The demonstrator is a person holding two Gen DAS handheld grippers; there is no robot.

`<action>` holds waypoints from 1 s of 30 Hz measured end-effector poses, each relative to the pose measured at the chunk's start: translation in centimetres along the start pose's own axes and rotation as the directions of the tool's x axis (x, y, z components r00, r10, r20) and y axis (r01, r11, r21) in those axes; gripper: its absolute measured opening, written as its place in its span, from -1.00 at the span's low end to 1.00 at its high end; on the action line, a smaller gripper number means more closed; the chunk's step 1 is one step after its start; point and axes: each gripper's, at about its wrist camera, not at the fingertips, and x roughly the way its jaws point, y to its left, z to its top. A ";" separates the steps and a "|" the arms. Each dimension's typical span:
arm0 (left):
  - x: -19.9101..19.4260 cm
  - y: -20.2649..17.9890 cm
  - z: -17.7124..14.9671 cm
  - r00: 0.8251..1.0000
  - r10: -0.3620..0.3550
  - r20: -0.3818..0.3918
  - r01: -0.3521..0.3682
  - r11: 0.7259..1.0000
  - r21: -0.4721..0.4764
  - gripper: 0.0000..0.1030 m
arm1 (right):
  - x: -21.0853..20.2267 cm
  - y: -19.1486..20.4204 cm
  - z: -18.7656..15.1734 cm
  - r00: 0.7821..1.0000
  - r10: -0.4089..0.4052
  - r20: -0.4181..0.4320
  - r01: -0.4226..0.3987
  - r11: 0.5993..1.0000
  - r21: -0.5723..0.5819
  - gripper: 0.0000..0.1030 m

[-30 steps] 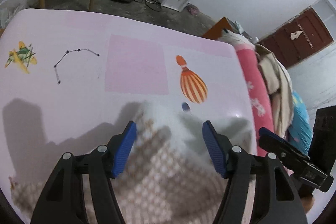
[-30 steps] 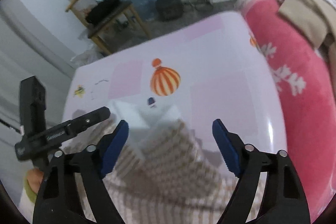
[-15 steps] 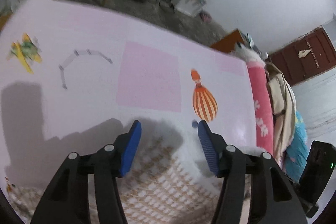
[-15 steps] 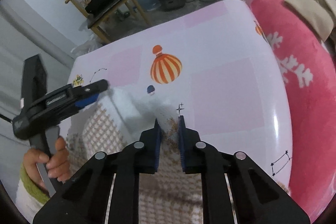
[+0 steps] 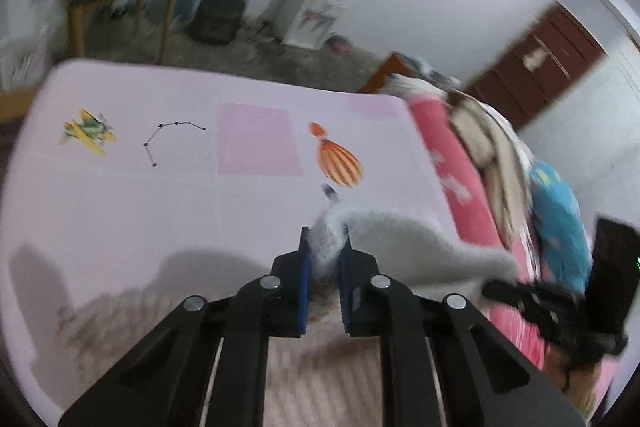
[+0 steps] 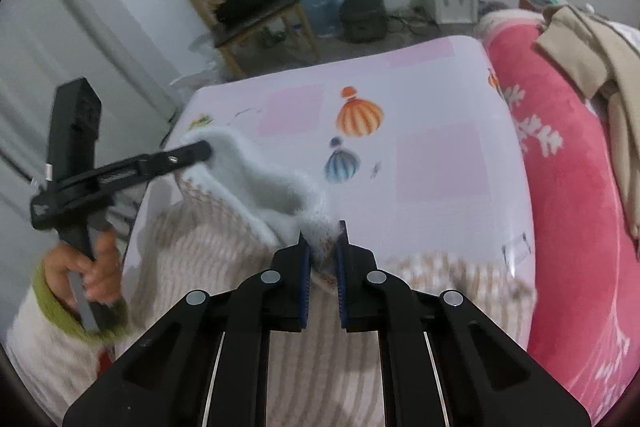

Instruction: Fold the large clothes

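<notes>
On the pink printed table cover [image 6: 436, 163], a large fleece garment [image 6: 224, 267] with a beige check pattern and white lining is spread, its far edge raised clear of the surface. That white edge is pinched at two spaced points: the left gripper [image 5: 325, 259], whose jaws are closing, has fleece bunched between its blue pads, and the right gripper [image 6: 322, 251] is clamped on the neighbouring stretch. The edge is judged to be held at both ends so it stays level and taut when carried over for a fold.
</notes>
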 end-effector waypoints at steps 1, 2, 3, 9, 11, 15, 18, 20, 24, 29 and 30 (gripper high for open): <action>-1.6 -0.5 -1.6 1.000 -0.006 0.006 0.006 0.999 0.045 -0.78 | -0.7 0.4 -1.4 1.000 0.002 0.009 -0.002 1.000 -0.017 -0.80; -2.4 -0.7 -2.5 1.000 -0.010 0.007 0.009 0.998 0.067 -0.78 | -0.5 1.0 -2.1 1.000 0.001 0.014 -0.001 1.000 -0.026 -0.77; -3.8 -1.0 -4.5 1.000 -0.022 0.009 0.021 0.994 0.104 -0.78 | -1.1 1.2 -4.1 1.000 0.004 0.013 -0.004 0.999 -0.046 -0.71; -5.5 -1.4 -13.6 0.999 0.034 -0.006 -0.031 0.974 0.222 -0.77 | -2.9 3.3 -10.0 0.999 -0.035 0.007 0.036 0.990 -0.138 -0.21; -4.8 -1.2 -15.3 0.999 0.051 -0.010 -0.047 0.972 0.228 -0.77 | -5.0 4.3 -9.8 0.998 0.026 0.063 -0.017 0.990 -0.143 -0.19; -4.2 -0.9 -16.2 0.998 0.055 0.010 -0.056 0.976 0.211 -0.76 | -5.6 5.7 -7.2 0.984 0.129 0.126 -0.115 0.987 -0.110 -0.19; -4.8 -0.6 -16.6 0.999 0.040 0.024 -0.044 0.980 0.192 -0.72 | -0.6 5.8 -5.5 0.986 0.162 0.043 -0.159 0.985 -0.067 -0.59; -5.7 -0.3 -16.9 0.999 0.024 0.031 -0.029 0.982 0.188 -0.72 | 2.1 6.0 -6.2 0.987 0.157 -0.027 -0.158 0.987 -0.039 -0.70; -9.0 0.1 -17.4 0.996 -0.052 0.070 0.038 0.980 0.198 -0.72 | 7.2 5.0 -8.9 0.983 0.118 -0.140 -0.119 0.993 -0.001 -0.72; -9.8 -0.2 -14.5 0.990 -0.085 0.111 0.061 0.977 0.203 -0.71 | 6.0 5.5 -9.0 0.984 0.084 -0.157 -0.093 0.995 -0.047 -0.72; -8.7 -0.5 -13.4 0.992 -0.077 0.096 0.056 0.978 0.199 -0.71 | 5.3 6.0 -8.2 0.989 0.052 -0.137 -0.062 0.995 -0.074 -0.71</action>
